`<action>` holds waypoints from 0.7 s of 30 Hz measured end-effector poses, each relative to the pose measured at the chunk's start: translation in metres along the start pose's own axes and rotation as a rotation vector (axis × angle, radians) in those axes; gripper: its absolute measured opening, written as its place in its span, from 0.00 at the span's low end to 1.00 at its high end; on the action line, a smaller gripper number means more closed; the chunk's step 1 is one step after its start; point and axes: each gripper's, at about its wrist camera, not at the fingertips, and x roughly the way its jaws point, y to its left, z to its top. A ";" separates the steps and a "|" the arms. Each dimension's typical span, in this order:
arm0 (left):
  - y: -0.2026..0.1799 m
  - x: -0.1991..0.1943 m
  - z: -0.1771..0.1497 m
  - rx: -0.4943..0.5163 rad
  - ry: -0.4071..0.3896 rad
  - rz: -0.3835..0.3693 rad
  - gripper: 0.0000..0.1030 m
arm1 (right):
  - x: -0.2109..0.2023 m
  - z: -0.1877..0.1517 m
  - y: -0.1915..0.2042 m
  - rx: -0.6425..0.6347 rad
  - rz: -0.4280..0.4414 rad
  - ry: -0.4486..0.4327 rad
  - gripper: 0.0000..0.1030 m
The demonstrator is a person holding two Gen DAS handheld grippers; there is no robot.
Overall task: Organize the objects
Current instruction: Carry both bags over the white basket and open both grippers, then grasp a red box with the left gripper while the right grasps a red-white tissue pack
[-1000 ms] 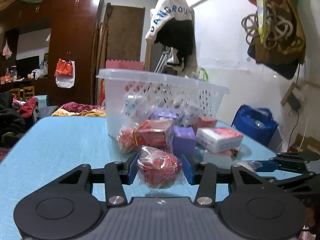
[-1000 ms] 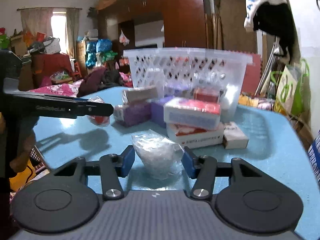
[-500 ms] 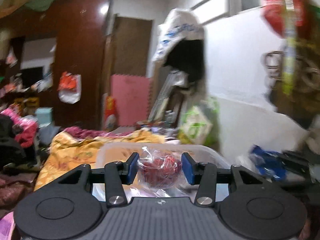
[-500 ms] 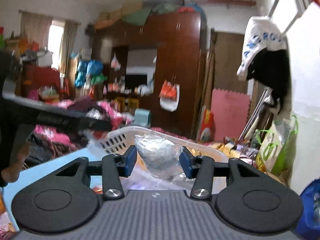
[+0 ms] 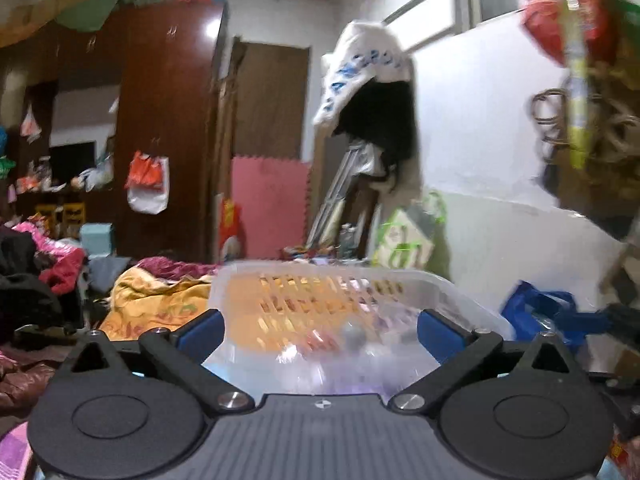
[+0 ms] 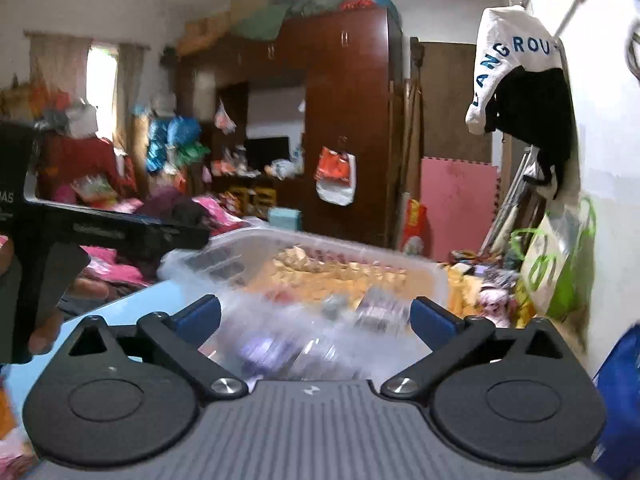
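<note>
The clear plastic basket (image 5: 452, 292) lies just below and ahead of my left gripper (image 5: 320, 334), which is open wide and empty above it. Blurred packets (image 5: 352, 340) show inside the basket. In the right wrist view the same basket (image 6: 436, 276) is below my right gripper (image 6: 314, 318), also open wide and empty. A blurred clear bag and purple packets (image 6: 280, 344) show between and under its fingers. The left gripper's body (image 6: 100, 232) reaches in from the left at the basket's rim.
The blue table (image 6: 132, 304) shows at lower left of the right wrist view. A blue bag (image 5: 536, 312) stands right of the basket by the white wall. Cluttered bedding, a wardrobe (image 6: 344, 128) and hanging clothes lie behind.
Both grippers lifted their bags from the table to above the basket, then opened. The red bag and the clear bag have left the jaws.
</note>
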 end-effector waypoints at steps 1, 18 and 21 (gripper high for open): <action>-0.001 -0.007 -0.012 0.010 0.015 -0.018 1.00 | -0.004 -0.015 0.003 0.012 -0.003 0.021 1.00; 0.003 0.030 -0.075 -0.018 0.230 -0.077 0.84 | 0.037 -0.061 0.014 0.127 -0.018 0.142 1.00; -0.002 0.032 -0.080 0.015 0.243 -0.070 0.67 | 0.037 -0.066 0.017 0.125 -0.031 0.148 0.87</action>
